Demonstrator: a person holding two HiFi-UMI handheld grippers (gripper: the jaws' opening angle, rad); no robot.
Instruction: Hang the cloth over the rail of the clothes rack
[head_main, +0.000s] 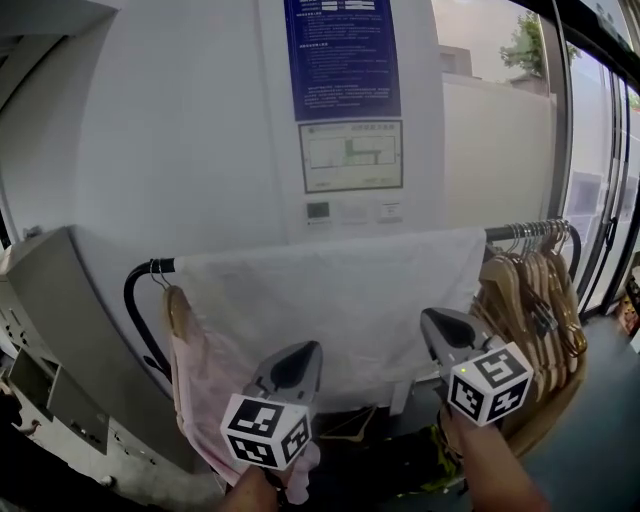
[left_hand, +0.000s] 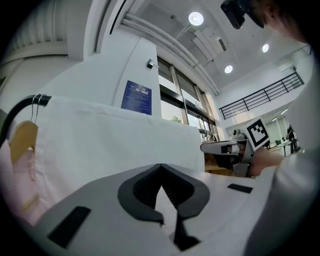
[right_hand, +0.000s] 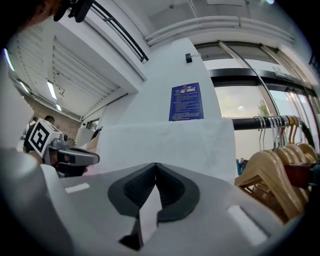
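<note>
White cloth (head_main: 330, 300) is hanging draped over the black rail (head_main: 505, 234) of the clothes rack, spreading between a pink garment (head_main: 200, 385) on a hanger at the left end and a bunch of wooden hangers (head_main: 535, 300) at the right end. Both tools, left gripper (head_main: 303, 348) and right gripper (head_main: 432, 318), are pointing at the cloth's lower half from in front. Each one's jaws are pressing together with nothing between them.

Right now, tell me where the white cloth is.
In the head view, the white cloth hangs over the black rail, between the pink garment left and the wooden hangers right.
</note>
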